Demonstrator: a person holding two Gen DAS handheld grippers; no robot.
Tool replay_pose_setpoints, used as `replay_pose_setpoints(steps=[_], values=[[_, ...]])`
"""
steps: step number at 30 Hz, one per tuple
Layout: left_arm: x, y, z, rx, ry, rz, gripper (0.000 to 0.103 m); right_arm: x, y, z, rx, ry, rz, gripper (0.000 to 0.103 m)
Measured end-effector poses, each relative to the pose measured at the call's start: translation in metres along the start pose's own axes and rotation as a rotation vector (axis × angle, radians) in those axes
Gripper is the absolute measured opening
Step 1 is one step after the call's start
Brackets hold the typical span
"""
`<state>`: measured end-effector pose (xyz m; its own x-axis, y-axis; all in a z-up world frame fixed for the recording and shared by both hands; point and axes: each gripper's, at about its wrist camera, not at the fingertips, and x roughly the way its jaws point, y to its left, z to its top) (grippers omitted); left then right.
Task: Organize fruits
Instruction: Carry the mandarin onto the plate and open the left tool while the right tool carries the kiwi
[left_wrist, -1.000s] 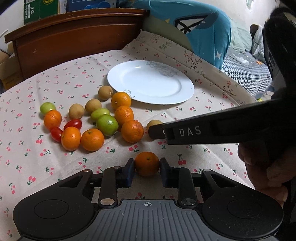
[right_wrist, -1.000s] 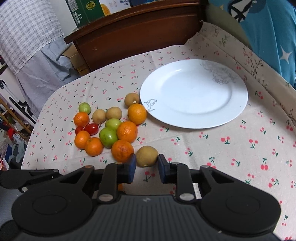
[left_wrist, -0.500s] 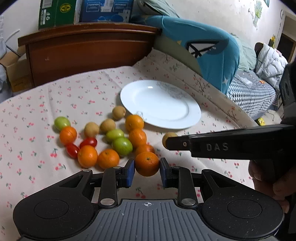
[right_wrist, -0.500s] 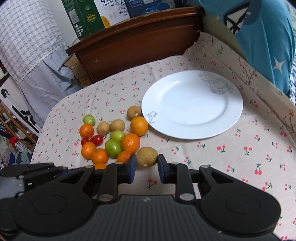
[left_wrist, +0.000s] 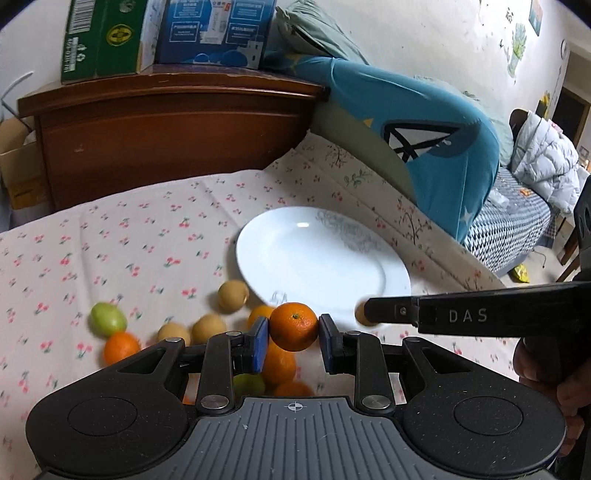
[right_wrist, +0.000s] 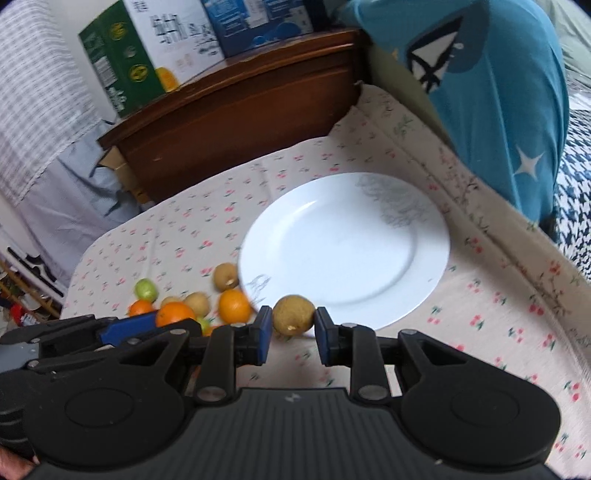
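Two fruits held in the air over the cherry-print cloth, one in each gripper.

The orange (left_wrist: 294, 326) is pinched in the left gripper (left_wrist: 292, 343), the brown fruit (right_wrist: 293, 314) in the right gripper (right_wrist: 291, 334), both above the near rim of the white plate (right_wrist: 406, 299). The other fruits (left_wrist: 173, 328) lie clustered on the cloth (left_wrist: 110, 243) just left of the plate.

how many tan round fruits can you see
4, maybe more hidden. One is held in the right gripper; one sits at the plate's left edge; two lie side by side in the pile.
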<state>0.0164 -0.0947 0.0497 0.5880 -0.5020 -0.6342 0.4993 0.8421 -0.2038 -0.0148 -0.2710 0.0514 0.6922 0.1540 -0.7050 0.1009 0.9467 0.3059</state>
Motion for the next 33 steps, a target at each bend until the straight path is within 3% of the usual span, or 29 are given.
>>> replay_pose_setpoints(steps=[1,9,14,18,21,25,28,30,33], values=[[0.004,-0.001,0.003,0.003,-0.002,-0.002,0.026,0.002,-0.002,0.002,0.004,0.004,-0.004,0.018],[0.043,-0.002,0.018,0.015,0.014,-0.016,0.026,0.023,-0.017,0.014,0.041,0.048,-0.022,0.017],[0.061,-0.002,0.024,0.016,0.031,-0.029,0.026,0.023,-0.028,0.016,0.092,0.095,-0.043,0.021],[0.069,-0.003,0.026,0.029,0.031,-0.003,0.029,0.013,-0.035,0.007,0.108,0.128,-0.01,0.024],[0.07,-0.001,0.029,0.011,0.03,-0.003,0.029,0.005,-0.035,-0.005,0.074,0.16,-0.031,0.026],[0.066,0.004,0.033,-0.007,0.018,0.015,0.033,0.0,-0.029,-0.017,0.036,0.198,0.016,0.037],[0.062,0.011,0.039,-0.027,0.018,0.036,0.034,0.002,-0.016,-0.026,-0.036,0.227,0.019,0.037],[0.059,0.018,0.042,-0.038,0.016,0.058,0.039,0.006,-0.006,-0.032,-0.097,0.241,0.009,0.036],[0.055,0.03,0.044,-0.055,0.021,0.095,0.044,0.008,0.005,-0.037,-0.186,0.224,-0.028,0.029]])
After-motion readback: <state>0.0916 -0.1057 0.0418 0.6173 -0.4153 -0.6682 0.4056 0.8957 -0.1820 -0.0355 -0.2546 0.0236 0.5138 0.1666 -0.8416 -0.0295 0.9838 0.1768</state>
